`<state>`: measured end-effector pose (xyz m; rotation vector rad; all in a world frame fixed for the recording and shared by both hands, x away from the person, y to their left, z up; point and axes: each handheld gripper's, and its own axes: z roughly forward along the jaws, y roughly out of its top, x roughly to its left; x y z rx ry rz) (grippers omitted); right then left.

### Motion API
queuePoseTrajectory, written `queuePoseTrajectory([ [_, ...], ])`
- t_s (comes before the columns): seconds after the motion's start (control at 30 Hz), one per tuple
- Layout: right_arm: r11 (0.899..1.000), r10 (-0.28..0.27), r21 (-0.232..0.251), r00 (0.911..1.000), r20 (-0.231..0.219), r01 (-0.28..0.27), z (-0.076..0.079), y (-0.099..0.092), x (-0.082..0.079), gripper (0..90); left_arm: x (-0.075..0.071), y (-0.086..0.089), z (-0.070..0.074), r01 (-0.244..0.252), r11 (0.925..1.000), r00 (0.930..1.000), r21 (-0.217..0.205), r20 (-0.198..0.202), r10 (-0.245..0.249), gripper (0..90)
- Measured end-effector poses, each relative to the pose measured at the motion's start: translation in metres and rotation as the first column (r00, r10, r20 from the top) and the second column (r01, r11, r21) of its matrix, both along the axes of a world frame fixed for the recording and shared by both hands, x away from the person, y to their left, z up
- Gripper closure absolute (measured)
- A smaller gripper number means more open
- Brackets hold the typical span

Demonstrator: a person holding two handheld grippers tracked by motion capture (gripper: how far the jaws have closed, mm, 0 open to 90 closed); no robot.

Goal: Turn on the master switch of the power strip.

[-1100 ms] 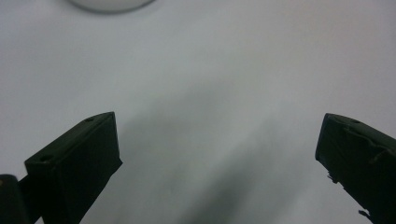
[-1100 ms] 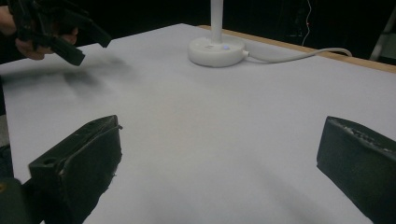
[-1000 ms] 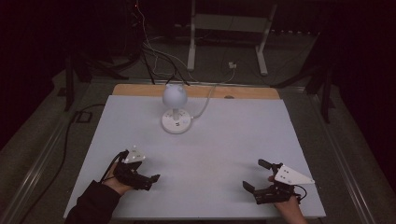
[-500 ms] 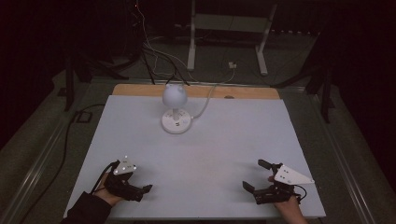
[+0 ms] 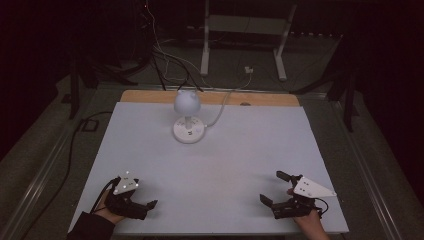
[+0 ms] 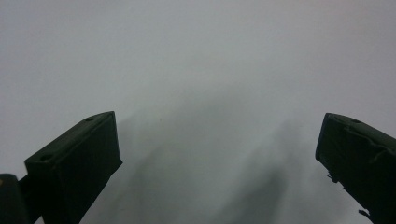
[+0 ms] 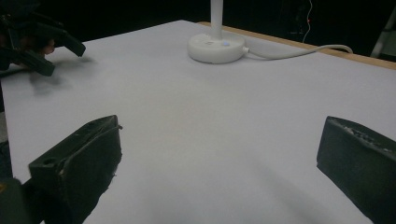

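Well apart: both grippers empty, near table (image 5: pixel 150 150) edge.
Left gripper (image 5: pixel 145 206) and right gripper (image 5: pixel 274 189) both gape wide; white lamp (image 5: pixel 187 120) stands far side, between them, untouched.

the tabletop (image 5: pixel 210 165) carries a lamp (image 5: pixel 187 117) toward its far edge, slightly left of centre. the lamp cable (image 5: pixel 222 107) runs from the lamp base to the right and back over the far edge. the left hand-held gripper (image 5: pixel 142 207) sits at the near left corner, the right hand-held gripper (image 5: pixel 277 190) at the near right corner, well apart. a stand (image 5: pixel 242 35) is on the floor behind the tabletop.
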<state>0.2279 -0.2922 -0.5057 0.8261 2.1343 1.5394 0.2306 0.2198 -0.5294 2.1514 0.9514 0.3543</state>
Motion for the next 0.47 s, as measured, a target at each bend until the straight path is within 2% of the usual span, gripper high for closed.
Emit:
queuePoseTrajectory([
  [0.13, 1.0, 0.001, -0.001, 1.0, 0.0, -0.001, -0.0006, 0.0002, 0.0007, 0.0, 0.0002, -0.0004, -0.0013, 0.01, 0.9999, 0.9999, 0.002, -0.008, -0.01, 0.4],
  [0.47, 1.0, 0.003, -0.008, 1.0, 0.001, -0.003, -0.0007, 0.0009, 0.0007, 0.0, 0.0, -0.0016, -0.0013, 0.027, 0.9994, 0.9994, -0.021, -0.019, -0.028, 0.4],
])
